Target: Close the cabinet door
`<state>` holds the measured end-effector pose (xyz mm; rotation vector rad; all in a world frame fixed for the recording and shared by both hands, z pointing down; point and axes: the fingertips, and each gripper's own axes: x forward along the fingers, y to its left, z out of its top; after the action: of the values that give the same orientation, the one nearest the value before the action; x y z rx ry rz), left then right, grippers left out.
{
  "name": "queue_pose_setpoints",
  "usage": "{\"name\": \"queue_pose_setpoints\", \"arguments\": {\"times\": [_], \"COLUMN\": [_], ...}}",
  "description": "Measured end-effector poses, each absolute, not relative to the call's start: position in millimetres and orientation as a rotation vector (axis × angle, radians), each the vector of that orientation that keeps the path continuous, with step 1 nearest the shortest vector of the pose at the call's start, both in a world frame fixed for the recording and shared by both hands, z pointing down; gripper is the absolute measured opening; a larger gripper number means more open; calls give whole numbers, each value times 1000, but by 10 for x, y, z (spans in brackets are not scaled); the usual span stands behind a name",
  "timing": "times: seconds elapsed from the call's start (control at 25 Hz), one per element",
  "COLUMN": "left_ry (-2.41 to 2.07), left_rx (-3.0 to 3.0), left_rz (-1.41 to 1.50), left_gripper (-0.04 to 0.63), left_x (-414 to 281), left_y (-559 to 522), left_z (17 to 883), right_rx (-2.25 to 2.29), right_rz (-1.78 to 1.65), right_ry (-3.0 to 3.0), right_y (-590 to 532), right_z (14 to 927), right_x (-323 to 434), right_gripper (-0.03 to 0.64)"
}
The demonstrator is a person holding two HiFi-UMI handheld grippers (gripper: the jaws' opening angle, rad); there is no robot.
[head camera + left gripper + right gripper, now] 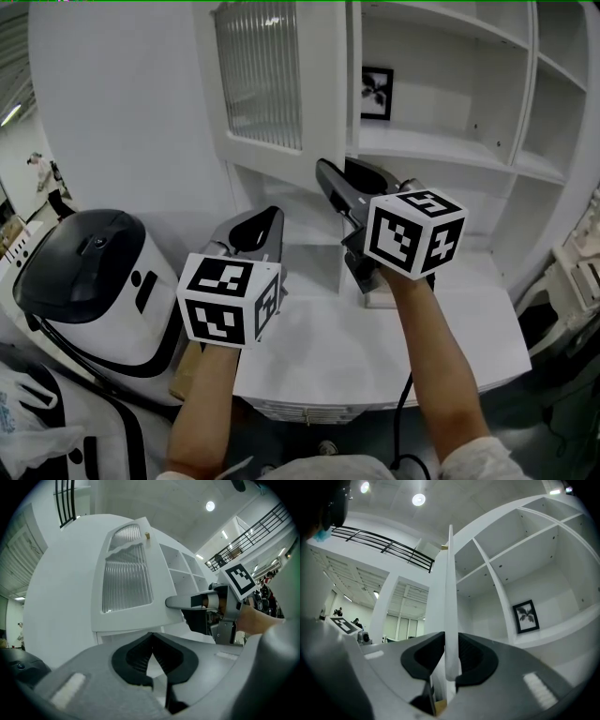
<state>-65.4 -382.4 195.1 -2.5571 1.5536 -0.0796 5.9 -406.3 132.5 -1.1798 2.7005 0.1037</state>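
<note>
Framed picture [377, 92] of a dark plant stands upright at the back of a shelf [441, 150], also in the right gripper view. White tabletop [375, 356] below. Left of it, a big white machine [112, 319] with a black domed top. Plastic bag [28, 427] at the lower left corner. Black cable [405, 412] hangs off the tabletop's front edge. Overhead: round ceiling light [418, 499], black railing [384, 545] along an upper level.

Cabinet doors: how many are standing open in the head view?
1. The glass-panelled cabinet door stands open left of the shelves, its edge clamped in the right hand-held gripper. Others may lie out of frame.
</note>
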Motion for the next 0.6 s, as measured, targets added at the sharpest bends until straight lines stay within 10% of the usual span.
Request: {"name": "queue_pose_setpoints", "arguments": {"times": [0.6], "left_ry": [1543], "left_rx": [-2539], "left_rz": [-41], "left_gripper": [2], "left_x": [-336], "left_y": [-4245], "left_z": [1898], "right_rx": [-1251], "right_rz": [171], "right_ry": [2674], "right_y": [-4510], "right_z": [1318], "right_x": [403], "right_gripper": [119]}}
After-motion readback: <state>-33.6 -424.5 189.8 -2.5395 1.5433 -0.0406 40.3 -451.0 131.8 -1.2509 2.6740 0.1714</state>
